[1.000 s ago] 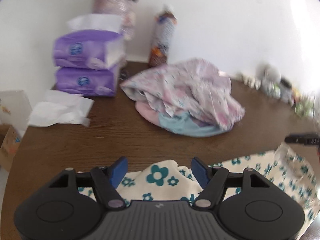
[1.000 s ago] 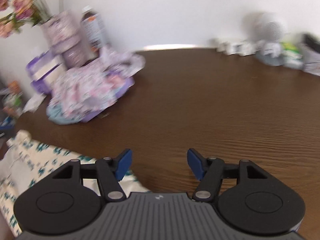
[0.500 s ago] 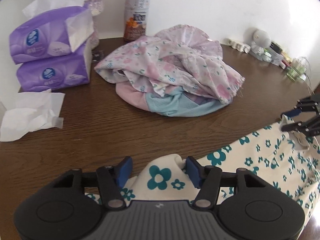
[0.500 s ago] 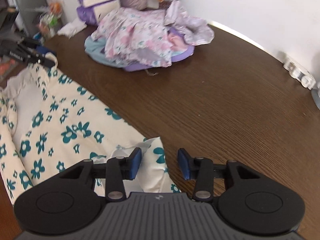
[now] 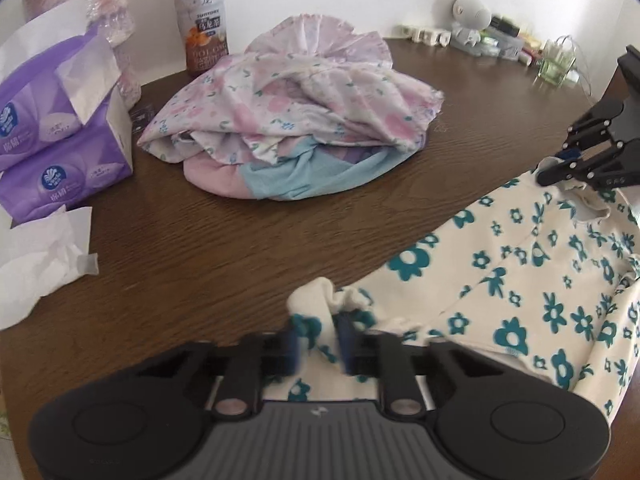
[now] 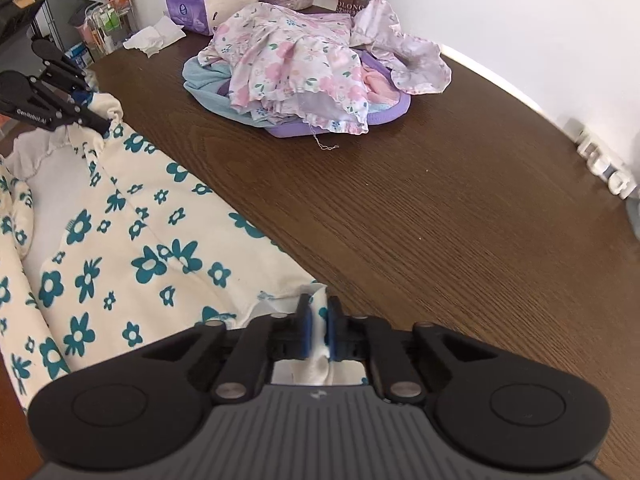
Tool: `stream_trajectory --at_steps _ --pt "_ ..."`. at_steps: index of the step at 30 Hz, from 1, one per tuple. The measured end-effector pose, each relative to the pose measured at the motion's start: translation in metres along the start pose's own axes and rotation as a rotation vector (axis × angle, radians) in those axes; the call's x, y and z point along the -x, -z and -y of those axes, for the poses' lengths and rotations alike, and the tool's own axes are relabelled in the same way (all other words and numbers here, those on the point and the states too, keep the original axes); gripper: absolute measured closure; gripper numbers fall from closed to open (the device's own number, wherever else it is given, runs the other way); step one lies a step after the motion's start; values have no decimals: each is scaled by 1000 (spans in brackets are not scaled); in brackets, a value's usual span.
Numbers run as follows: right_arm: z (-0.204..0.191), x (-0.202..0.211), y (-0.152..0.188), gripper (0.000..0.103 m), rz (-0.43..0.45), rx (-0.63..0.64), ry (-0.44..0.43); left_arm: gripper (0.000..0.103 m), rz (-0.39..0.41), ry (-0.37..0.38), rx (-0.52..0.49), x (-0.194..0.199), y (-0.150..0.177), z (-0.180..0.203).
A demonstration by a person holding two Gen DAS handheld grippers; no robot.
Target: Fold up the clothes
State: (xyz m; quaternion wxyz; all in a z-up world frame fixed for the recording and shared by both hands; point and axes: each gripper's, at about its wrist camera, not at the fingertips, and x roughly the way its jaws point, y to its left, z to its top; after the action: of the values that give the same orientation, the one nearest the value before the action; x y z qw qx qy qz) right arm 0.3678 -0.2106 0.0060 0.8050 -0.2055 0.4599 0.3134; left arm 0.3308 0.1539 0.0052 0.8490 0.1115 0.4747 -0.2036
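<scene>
Cloth (image 5: pixel 520 280) printed with teal flowers lay spread along the near edge of the desk (image 5: pixel 200 248). The left gripper (image 5: pixel 318 344) was closed on one corner of it, and the right gripper (image 6: pixel 318 330) was clamped on another. Behind lay a heap of clothes (image 5: pixel 296 120), beside tissue packs (image 5: pixel 60 140).
</scene>
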Motion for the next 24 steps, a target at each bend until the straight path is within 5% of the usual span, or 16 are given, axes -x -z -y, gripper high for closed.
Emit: stream_trajectory --at_steps 6,15,24 --pt "-36 31 19 100 127 88 146 96 170 -116 -105 28 25 30" --pt "-129 65 94 100 326 422 546 93 475 -421 -350 71 114 105" --pt "-178 53 154 100 302 541 641 84 422 -438 -454 69 166 139"
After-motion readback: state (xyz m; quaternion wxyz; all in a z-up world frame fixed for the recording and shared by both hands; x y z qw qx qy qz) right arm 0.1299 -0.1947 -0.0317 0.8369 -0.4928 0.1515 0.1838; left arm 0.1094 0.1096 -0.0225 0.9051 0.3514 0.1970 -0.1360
